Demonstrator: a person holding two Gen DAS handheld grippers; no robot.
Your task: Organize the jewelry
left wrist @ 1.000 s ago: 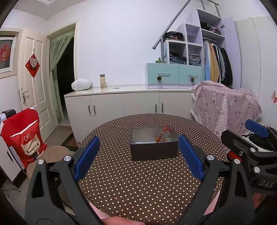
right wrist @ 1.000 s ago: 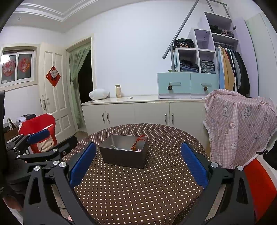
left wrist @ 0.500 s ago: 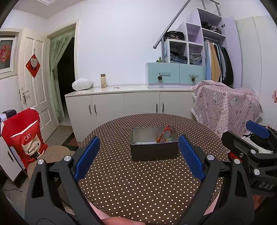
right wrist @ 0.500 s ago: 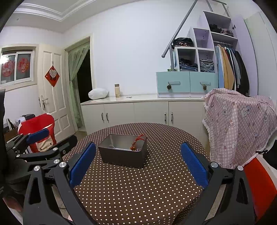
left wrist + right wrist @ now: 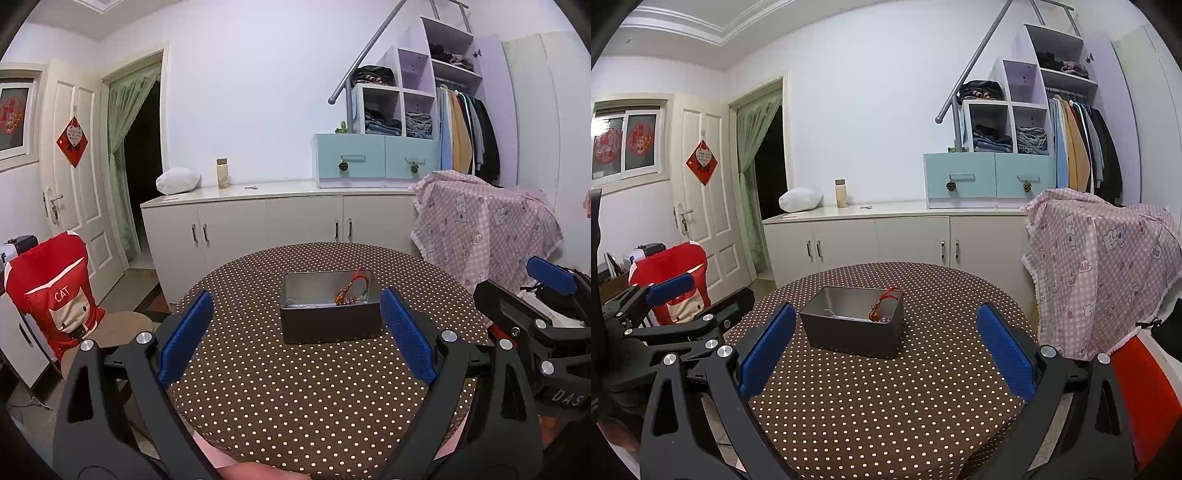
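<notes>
A grey metal box [image 5: 328, 326] stands near the middle of the round table with the brown polka-dot cloth [image 5: 295, 398]. Inside lie a red and orange corded bracelet [image 5: 352, 288] against the right wall and some pale jewelry at the bottom. The box [image 5: 849, 334] and bracelet [image 5: 882, 304] also show in the right wrist view. My left gripper [image 5: 295, 334] is open and empty, held back from the box at the table's near side. My right gripper [image 5: 884, 345] is open and empty, also short of the box, to its right.
A chair with a red "CAT" cover [image 5: 55, 295] stands left of the table. A chair draped in pink checked cloth [image 5: 484, 229] stands at the right. White cabinets [image 5: 266, 225] line the wall behind. The table's near edge [image 5: 258, 461] is close to me.
Both grippers stay open and have barely moved; the views have shifted only slightly. The box and jewelry have not moved.
</notes>
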